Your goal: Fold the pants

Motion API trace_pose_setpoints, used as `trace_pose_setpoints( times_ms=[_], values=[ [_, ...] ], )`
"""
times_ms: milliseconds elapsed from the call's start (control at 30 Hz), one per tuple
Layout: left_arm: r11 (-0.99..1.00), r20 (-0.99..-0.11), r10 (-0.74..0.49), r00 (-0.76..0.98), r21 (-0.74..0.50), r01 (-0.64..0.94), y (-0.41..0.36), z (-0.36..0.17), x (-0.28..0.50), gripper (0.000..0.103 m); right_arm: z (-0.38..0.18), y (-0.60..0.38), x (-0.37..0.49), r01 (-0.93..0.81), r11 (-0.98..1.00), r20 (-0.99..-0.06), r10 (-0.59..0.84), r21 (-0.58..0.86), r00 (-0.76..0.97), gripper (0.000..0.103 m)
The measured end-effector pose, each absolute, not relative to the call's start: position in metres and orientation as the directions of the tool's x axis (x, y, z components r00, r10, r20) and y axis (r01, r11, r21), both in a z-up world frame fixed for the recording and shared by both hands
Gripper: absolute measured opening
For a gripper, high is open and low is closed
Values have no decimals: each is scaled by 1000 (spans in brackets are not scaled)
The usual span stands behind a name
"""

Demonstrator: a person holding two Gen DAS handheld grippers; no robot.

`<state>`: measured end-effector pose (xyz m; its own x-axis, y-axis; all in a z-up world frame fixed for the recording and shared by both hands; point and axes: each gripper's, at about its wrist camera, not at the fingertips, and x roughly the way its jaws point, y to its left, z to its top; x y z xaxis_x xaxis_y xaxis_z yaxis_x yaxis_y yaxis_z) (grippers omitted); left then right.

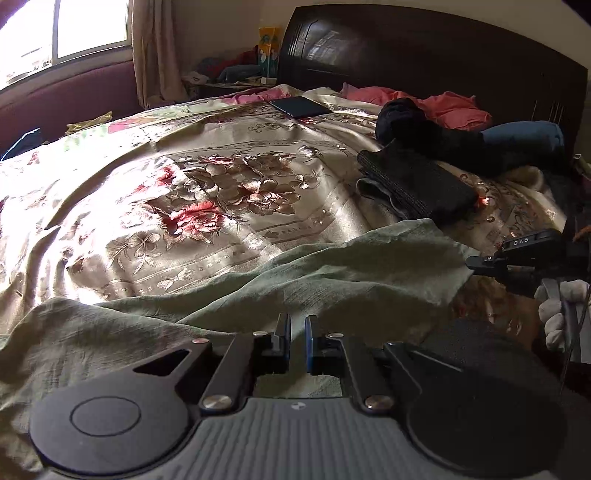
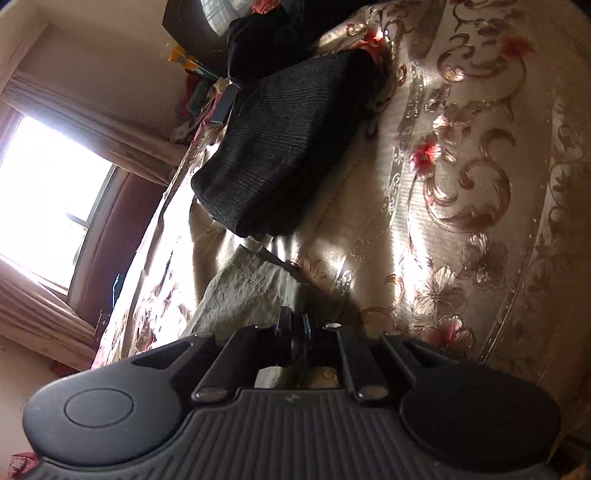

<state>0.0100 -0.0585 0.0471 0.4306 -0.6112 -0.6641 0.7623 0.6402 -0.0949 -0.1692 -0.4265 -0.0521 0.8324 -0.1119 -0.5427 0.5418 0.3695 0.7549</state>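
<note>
Pants [image 1: 229, 310] of a pale green, crumpled cloth lay stretched across the near part of the bedspread [image 1: 207, 177], one end reaching toward the folded black knit [image 1: 417, 184] and stopping just short of it; the left gripper [image 1: 296, 343] sat low over the cloth, its fingers [image 1: 282, 341] drawn near together with a narrow gap between them, and whether cloth was pinched there could not be told; the right gripper [image 2: 295, 332] had its fingers [image 2: 285, 332] closed on the hemmed corner of the pants [image 2: 255, 291] (seen from the left wrist view, that same gripper [image 1: 476, 263] met the cloth's far edge, held by a white-gloved hand [image 1: 554, 314]). Beyond the folded black knit lay a heap of dark clothes [image 1: 424, 125], with a pink garment [image 1: 443, 107] and a blue roll [image 1: 524, 136] beside it; farther from the knit, toward the dark headboard [image 1: 424, 51], a black flat device [image 1: 299, 107] rested on the bedspread; well away from the knit, a bright window [image 1: 66, 33] with beige curtains [image 1: 155, 51] lit the floral satin.
</note>
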Motion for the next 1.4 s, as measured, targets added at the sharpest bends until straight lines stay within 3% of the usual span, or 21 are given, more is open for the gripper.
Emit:
trace_pose_setpoints(
  times_ms=[133,200,433,633,700,733,800,900,967,1067,1200,1300,1400],
  values=[
    [649,-660,-615,432,-112,753,-58,47,11,22,-56,-428,-177,530,343,-533,-92,776,841,19],
    [646,-657,-620,429,-118,754,-58,47,10,22,-65,-428,-178,520,323,-530,-66,790,846,33],
    [642,-662,-617,427,-110,758,-57,47,5,22,-80,-425,-156,448,284,-456,-42,847,889,34],
    [660,-662,-611,434,-124,741,-55,46,11,23,-97,-424,-133,410,305,-419,-38,859,907,24],
    [666,-668,-606,432,-128,735,-55,43,13,23,-99,-425,-128,418,275,-423,-44,866,905,7],
    [669,-672,-601,433,-126,733,-56,42,14,23,-99,-426,-127,408,243,-414,-31,880,910,6],
    [674,-678,-592,435,-121,729,-59,41,16,23,-88,-432,-128,321,160,-325,-5,933,946,5],
    [674,-662,-600,450,-115,730,-59,48,14,23,-33,-439,-142,172,229,-167,-40,958,985,5],
    [669,-647,-607,462,-102,736,-59,51,9,26,-5,-442,-157,145,297,-128,-76,944,989,4],
    [667,-640,-605,474,-83,740,-59,41,3,39,-1,-443,-168,285,394,-241,-159,874,957,4],
    [686,-710,-566,419,-123,717,-56,10,8,39,-57,-443,-147,601,357,-608,-107,715,787,6],
    [695,-696,-569,439,-121,709,-37,13,4,39,-55,-434,-160,611,331,-602,-144,719,785,10],
    [715,-668,-575,473,-129,687,-15,22,5,39,-19,-421,-164,654,456,-607,-268,604,748,11]
  ],
)
